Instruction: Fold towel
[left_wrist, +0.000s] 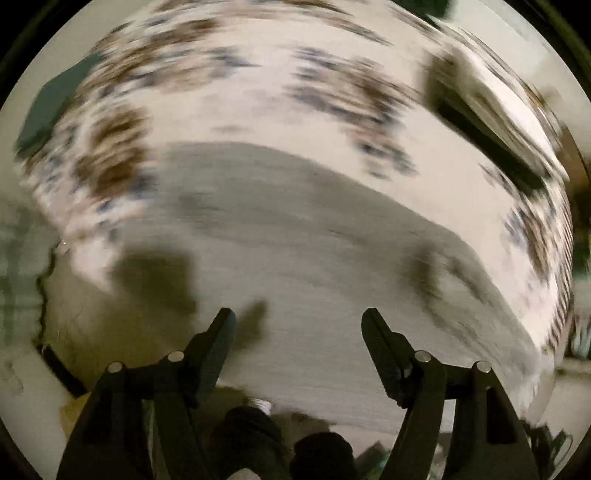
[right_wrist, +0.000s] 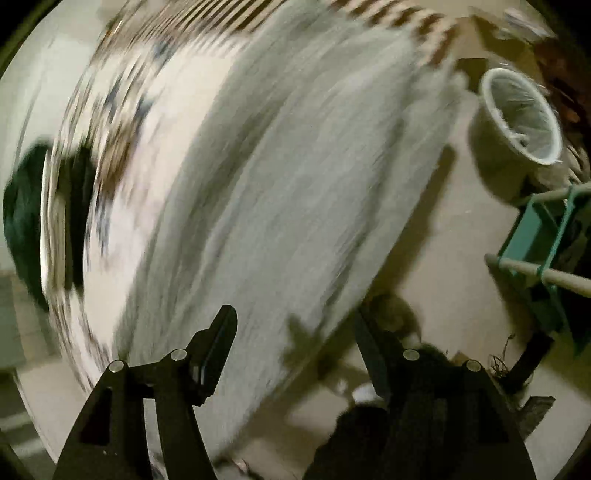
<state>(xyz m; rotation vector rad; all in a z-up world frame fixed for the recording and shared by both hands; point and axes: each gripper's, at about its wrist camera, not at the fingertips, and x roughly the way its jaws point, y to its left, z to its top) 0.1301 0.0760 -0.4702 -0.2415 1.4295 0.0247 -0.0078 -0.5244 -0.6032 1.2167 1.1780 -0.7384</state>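
A grey towel (left_wrist: 295, 240) lies spread on a white cloth with brown and blue patterns (left_wrist: 258, 103); both wrist views are smeared by motion. My left gripper (left_wrist: 298, 319) hovers open above the towel's near part, with nothing between its black fingers. In the right wrist view the same grey towel (right_wrist: 277, 184) runs diagonally across the patterned cloth (right_wrist: 122, 122). My right gripper (right_wrist: 293, 317) is open over the towel's near edge, also holding nothing. The towel's far corners are blurred.
A white bucket (right_wrist: 521, 114) stands on the floor at the upper right. A teal frame with a pale bar (right_wrist: 535, 243) sits at the right edge. A dark object (right_wrist: 22, 218) lies at the left beside the cloth. A person's dark shoes (left_wrist: 288, 439) show below.
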